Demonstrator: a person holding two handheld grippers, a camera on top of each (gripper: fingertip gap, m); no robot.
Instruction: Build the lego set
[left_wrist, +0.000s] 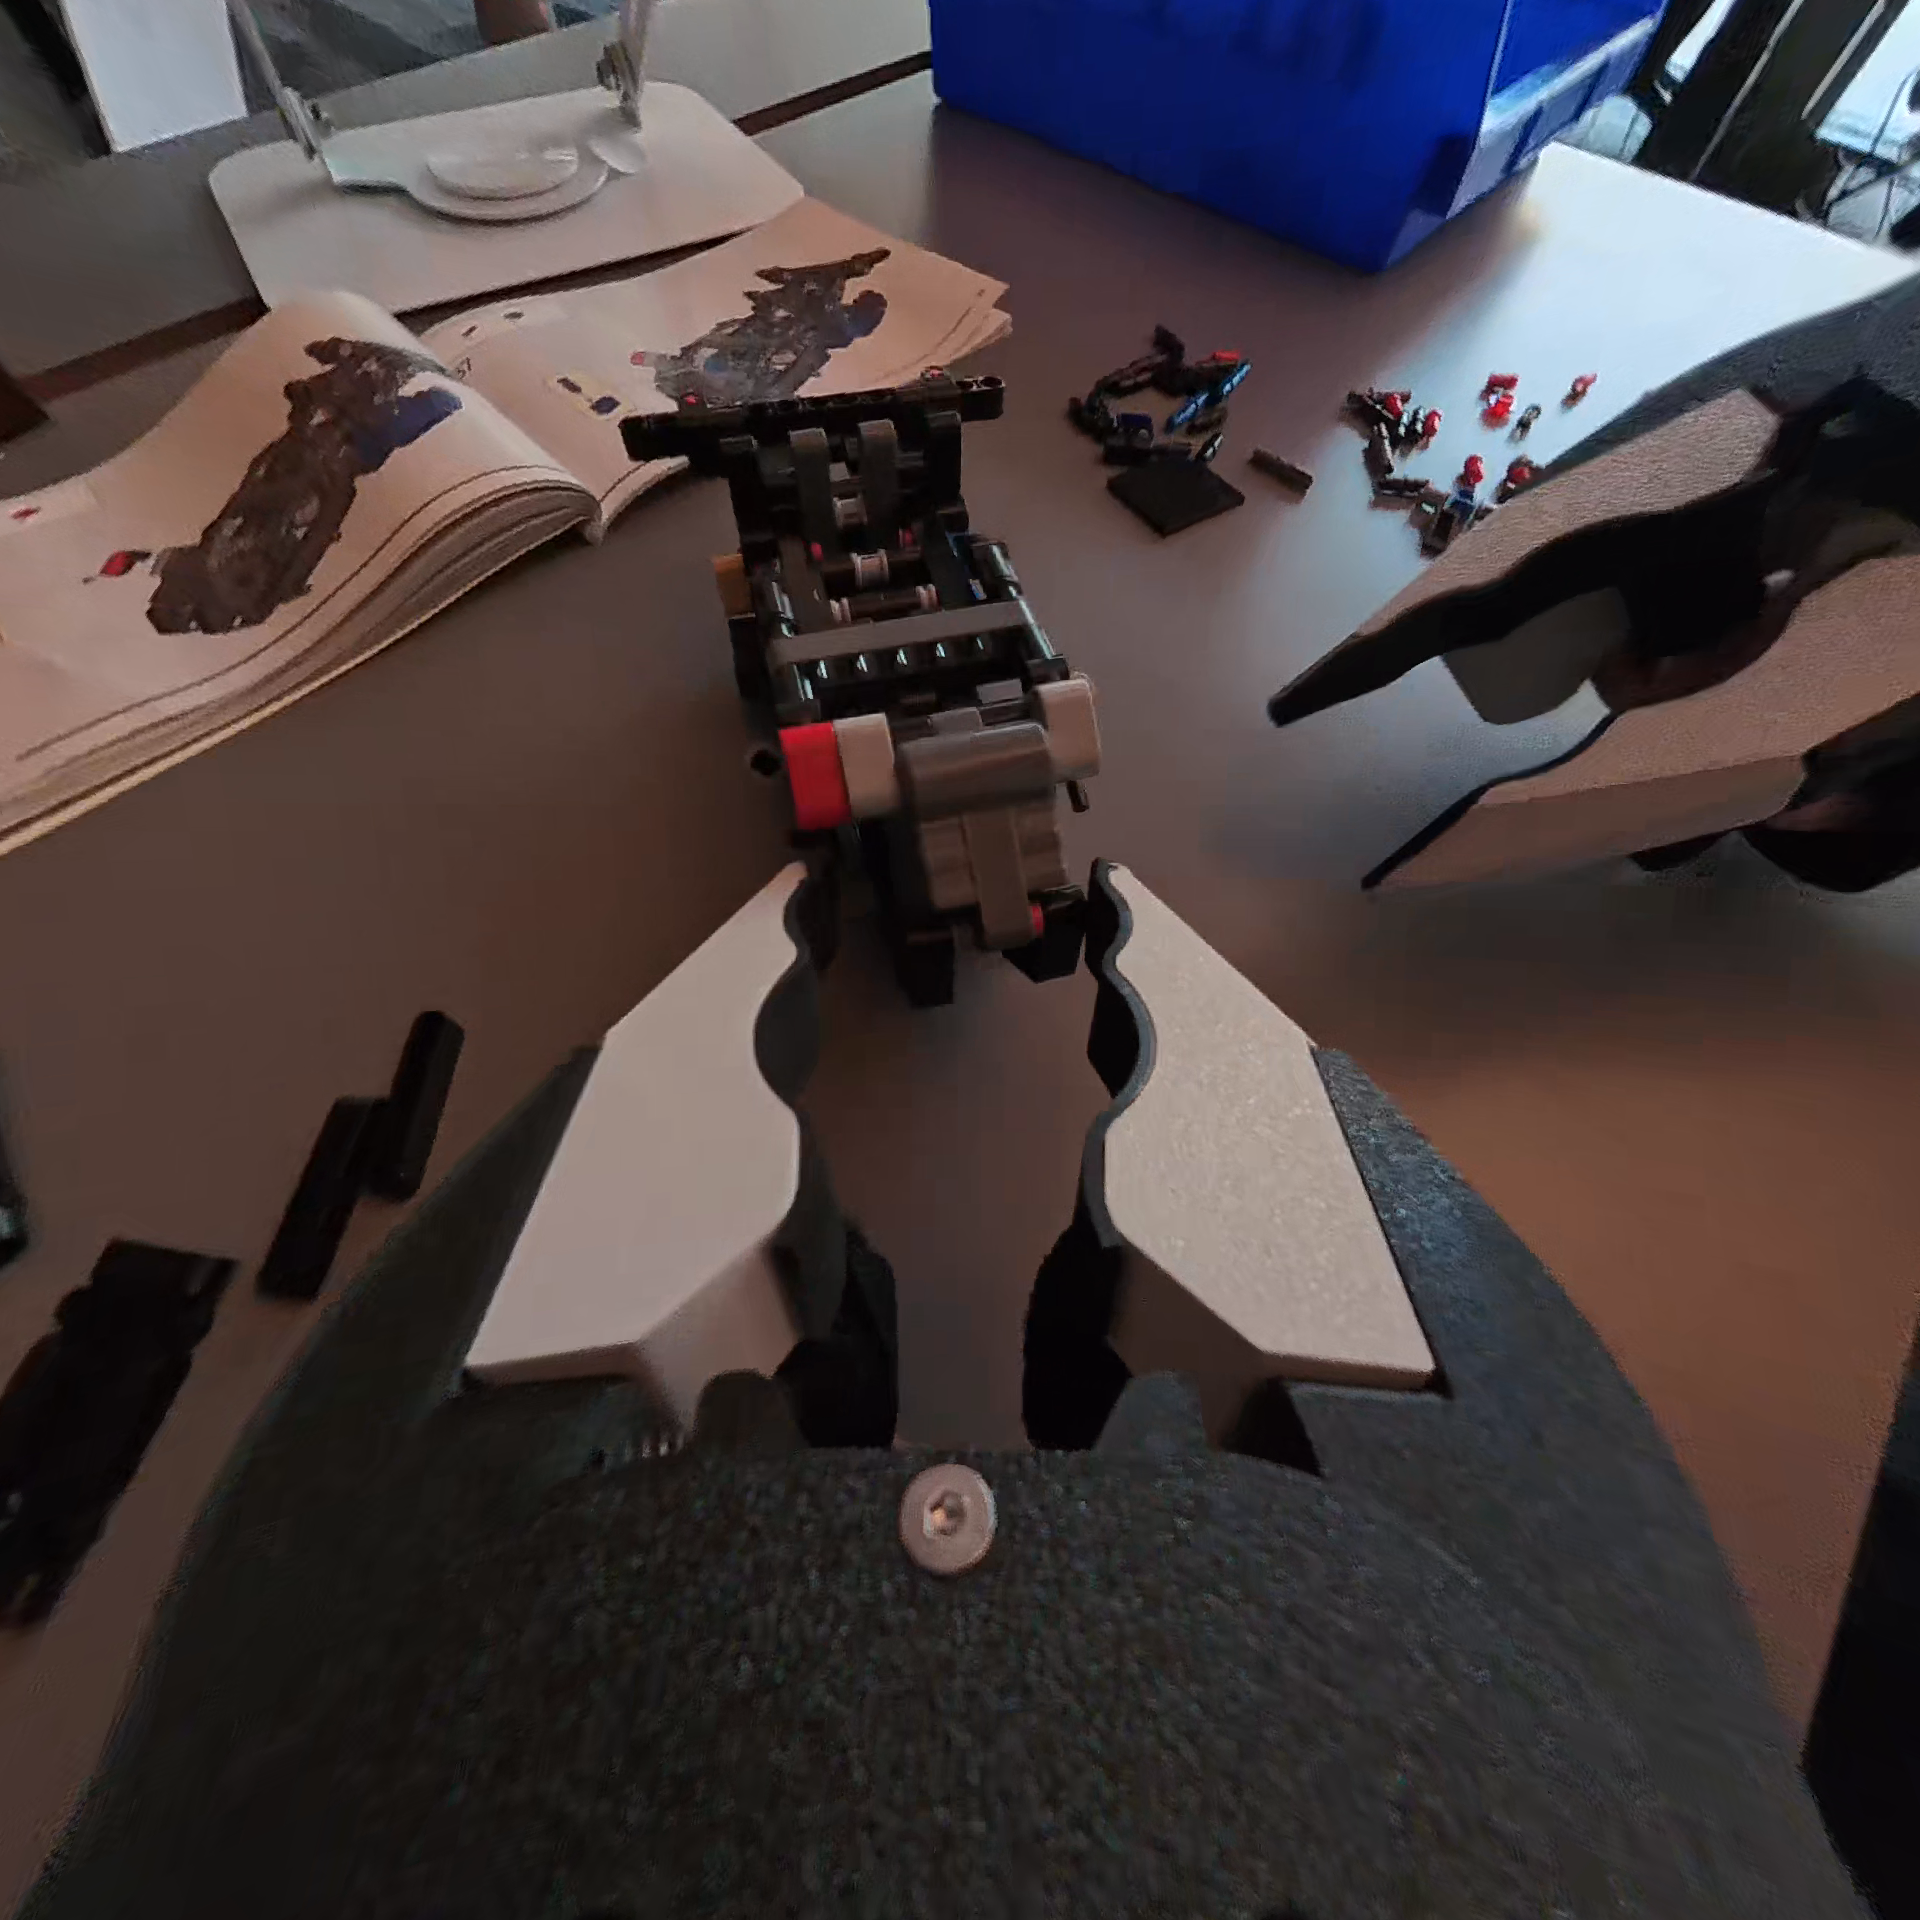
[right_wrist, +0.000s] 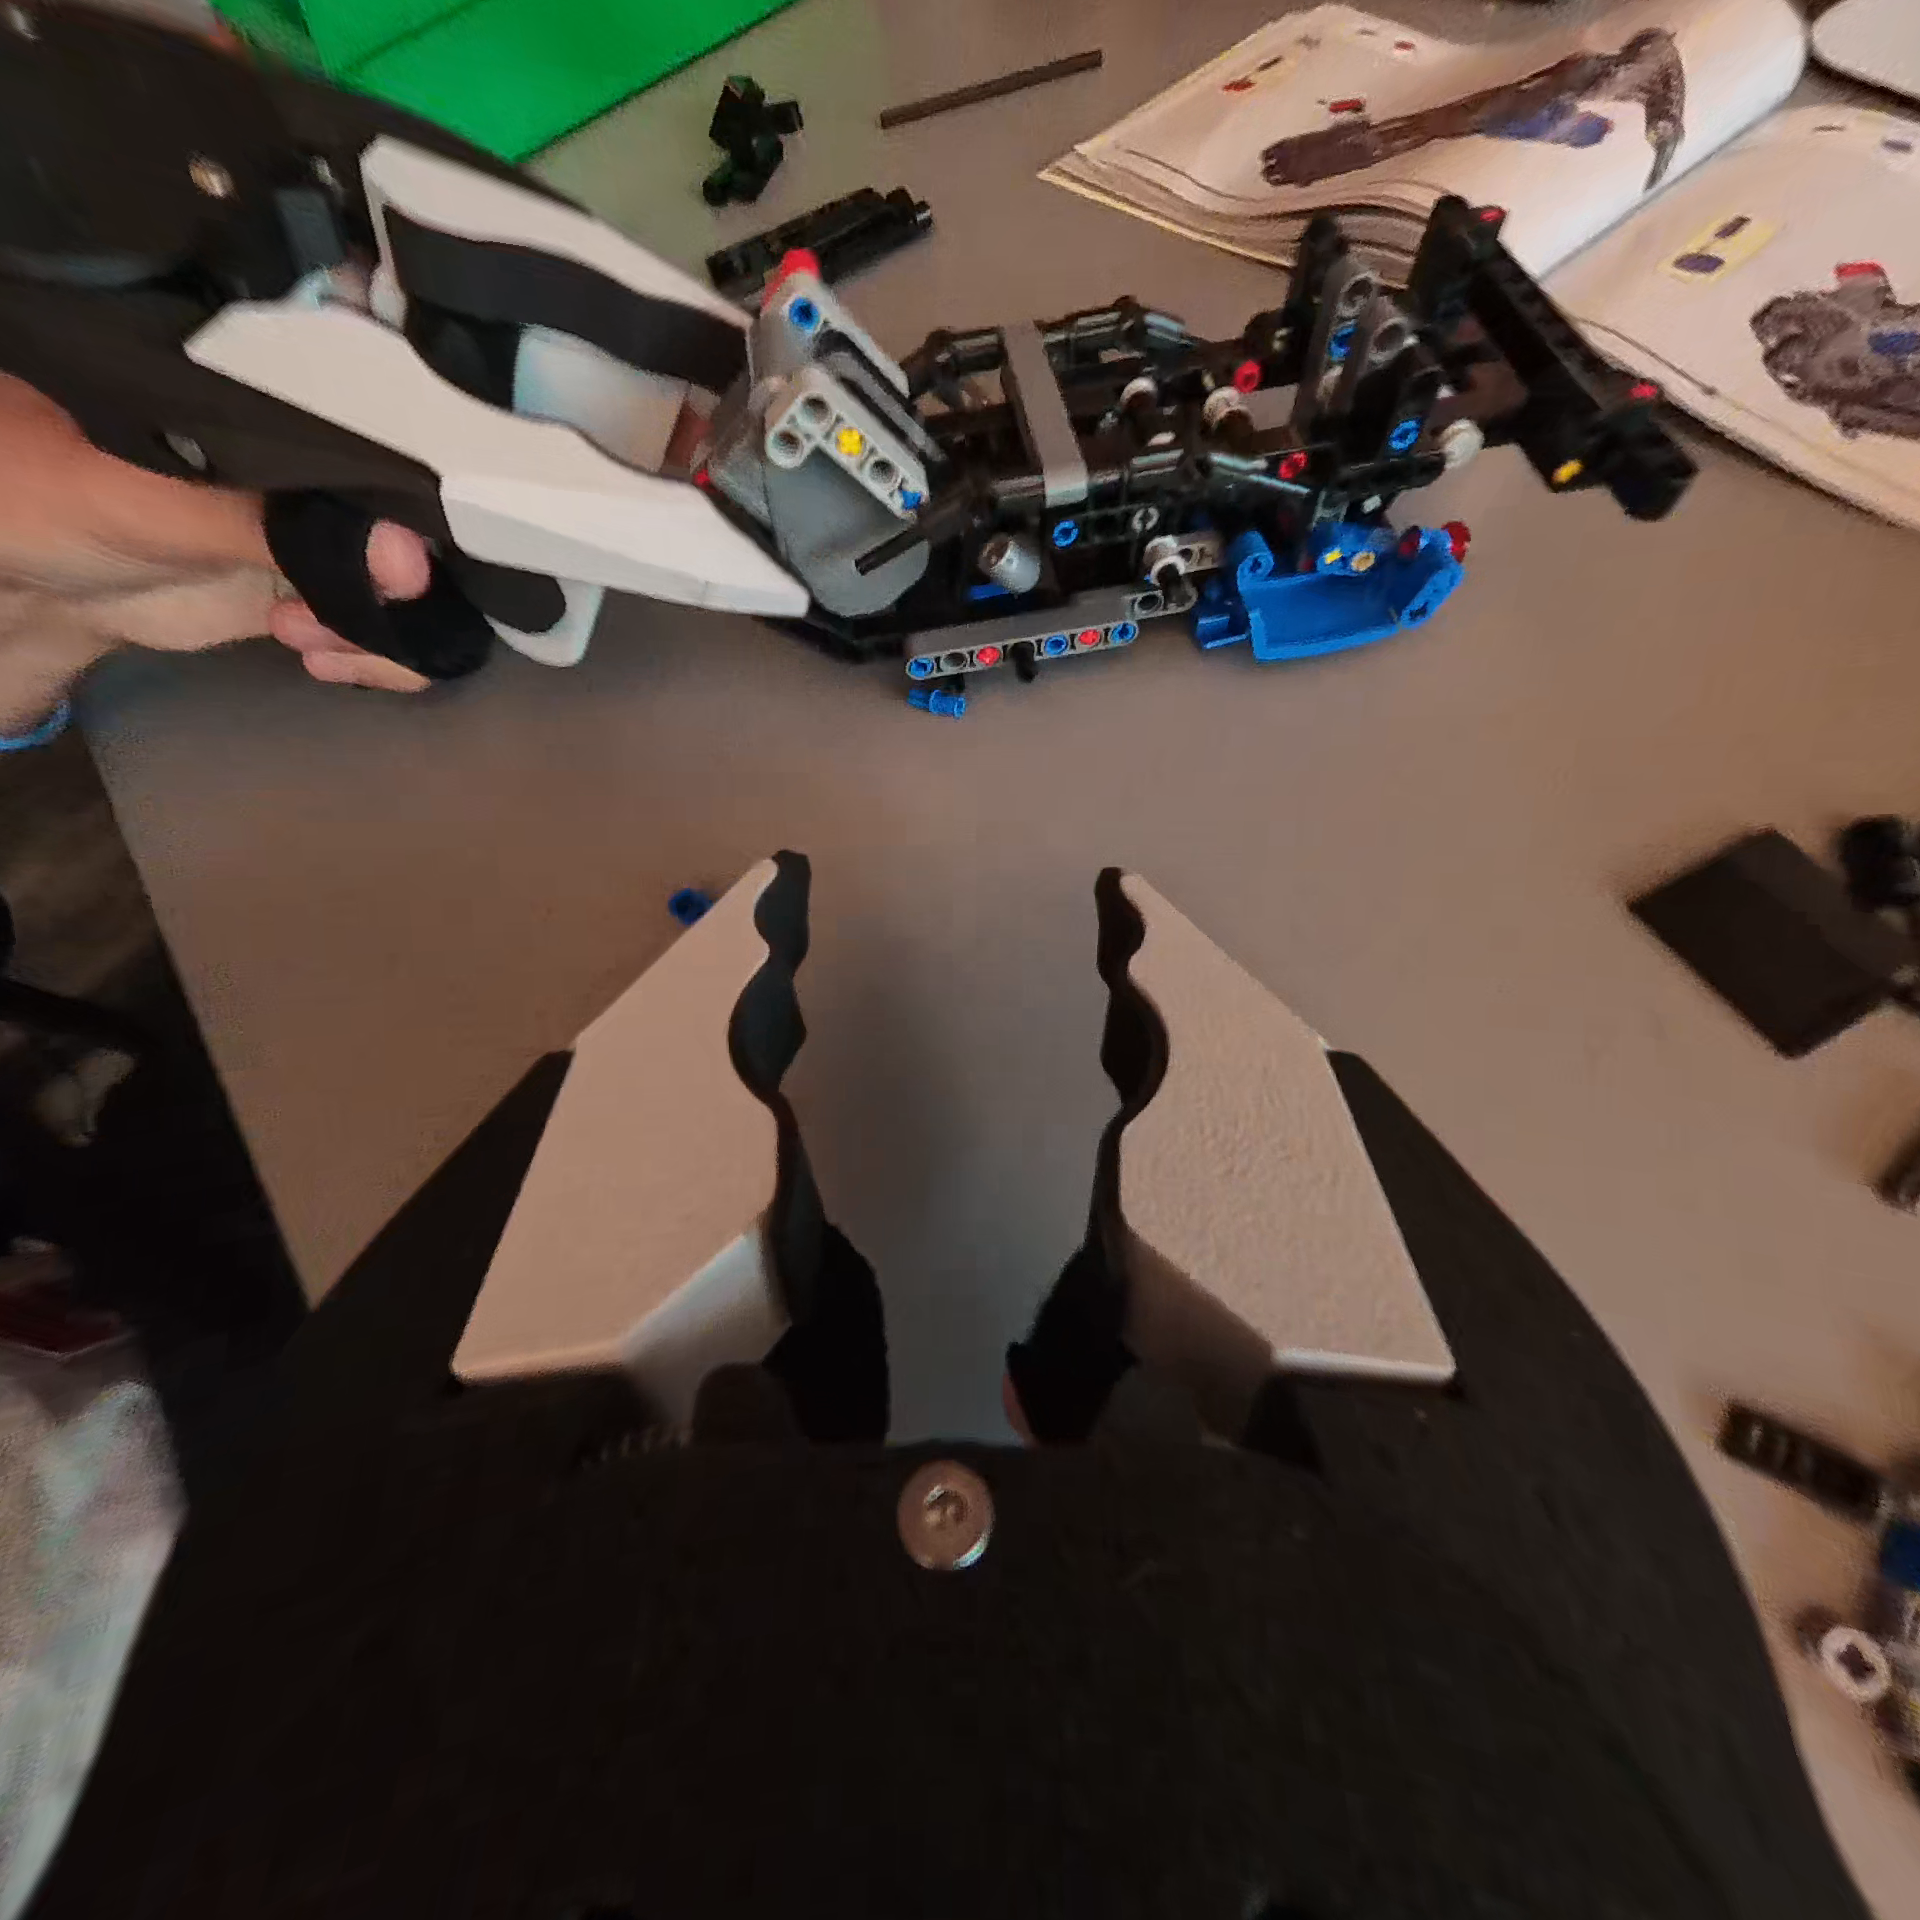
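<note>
The half-built lego model (right_wrist: 1174, 457) lies lengthwise on the grey tabletop (right_wrist: 1039, 790), near the open instruction booklet (left_wrist: 312, 499). The left tongs (left_wrist: 951, 914) bracket its grey near end, apparently gripping to steady it for fitting. The right tongs (right_wrist: 951, 883) hang wide and empty, probably free to fetch loose pieces (left_wrist: 1455, 436).

The near end of the lego model (left_wrist: 914, 686) sat between the left gripper (left_wrist: 951, 894) fingertips, contact unclear. Black pieces (left_wrist: 94, 1382) ran off the left edge. Small parts (right_wrist: 1860, 1621) at the right edge were too blurred to identify.
</note>
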